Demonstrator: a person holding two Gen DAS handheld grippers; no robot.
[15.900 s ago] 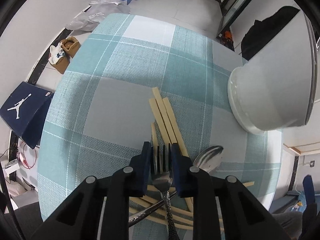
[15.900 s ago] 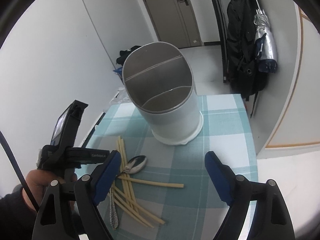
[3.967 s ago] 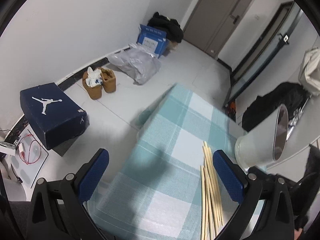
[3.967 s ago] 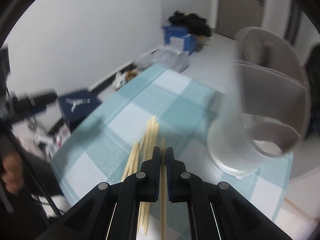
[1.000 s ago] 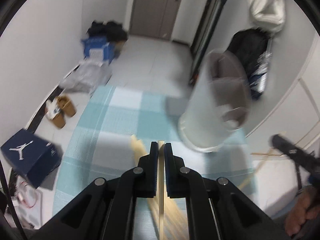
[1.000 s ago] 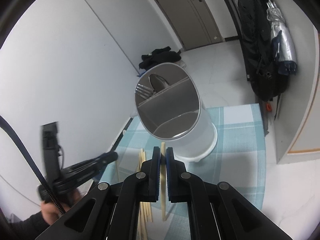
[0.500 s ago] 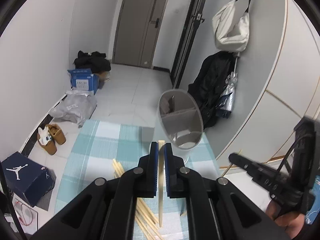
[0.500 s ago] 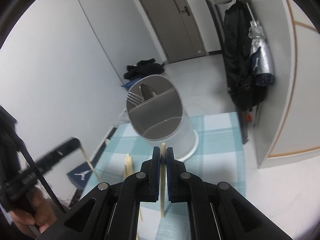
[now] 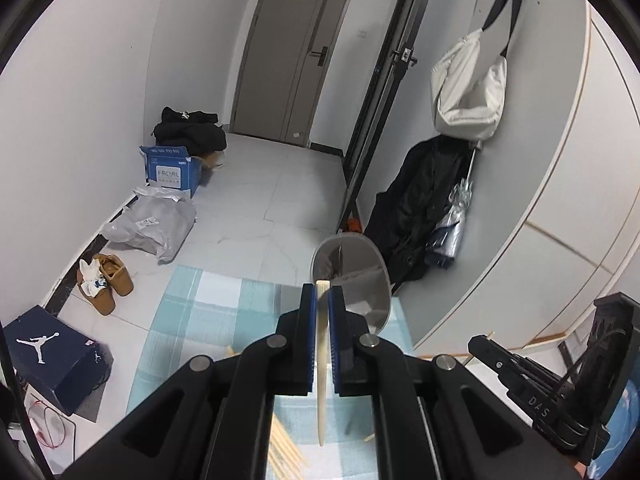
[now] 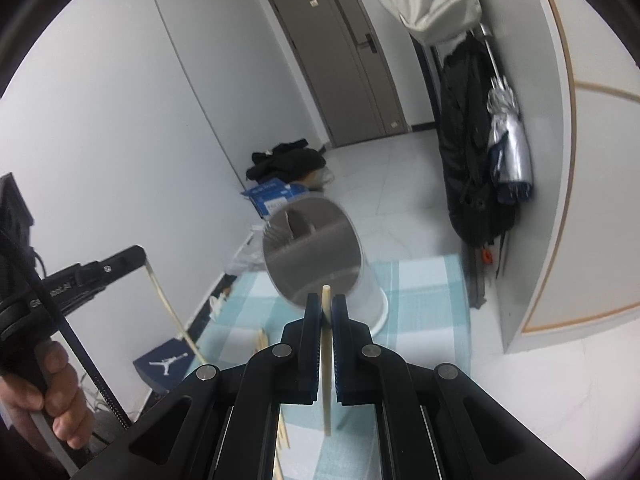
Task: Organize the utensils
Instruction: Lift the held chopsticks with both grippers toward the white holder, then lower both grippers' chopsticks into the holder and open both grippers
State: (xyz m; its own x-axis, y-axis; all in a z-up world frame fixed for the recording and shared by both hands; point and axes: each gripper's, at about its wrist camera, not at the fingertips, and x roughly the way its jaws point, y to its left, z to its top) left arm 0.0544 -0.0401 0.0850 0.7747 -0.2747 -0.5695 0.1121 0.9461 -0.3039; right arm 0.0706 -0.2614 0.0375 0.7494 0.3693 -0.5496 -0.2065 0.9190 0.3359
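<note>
My left gripper is shut on a pale chopstick and holds it high above the table. My right gripper is shut on another chopstick, also held high. The white divided utensil holder stands on the teal checked tablecloth ahead and below; in the right wrist view the holder has a fork and spoon in its far compartment. Loose chopsticks lie on the cloth beneath the grippers. The left gripper with its chopstick also shows in the right wrist view.
The floor holds a navy shoe box, brown shoes, a grey bag and a blue carton. Dark coats and an umbrella hang at the right wall. A grey door is at the back.
Both grippers have risen higher with their chopsticks, so the holder and table look smaller and farther below. Both stay shut on their chopsticks.
</note>
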